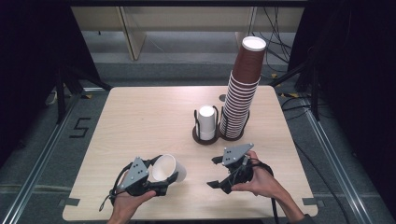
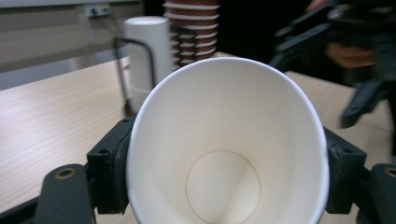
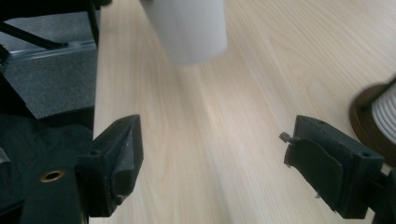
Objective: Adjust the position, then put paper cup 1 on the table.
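Cup (image 1: 167, 169) lies pinched in the left gripper (image 1: 161, 177) near the table's (image 1: 140, 116) front edge, the right gripper (image 1: 215, 172) wide and empty beside it; next, I judge, it goes toward the holder (image 1: 206, 122).

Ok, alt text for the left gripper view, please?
A white paper cup, open mouth toward the camera, is clamped between the left claw's black jaws. Behind it on the wooden table stand a white cup stack in a wire holder and a brown cup stack.
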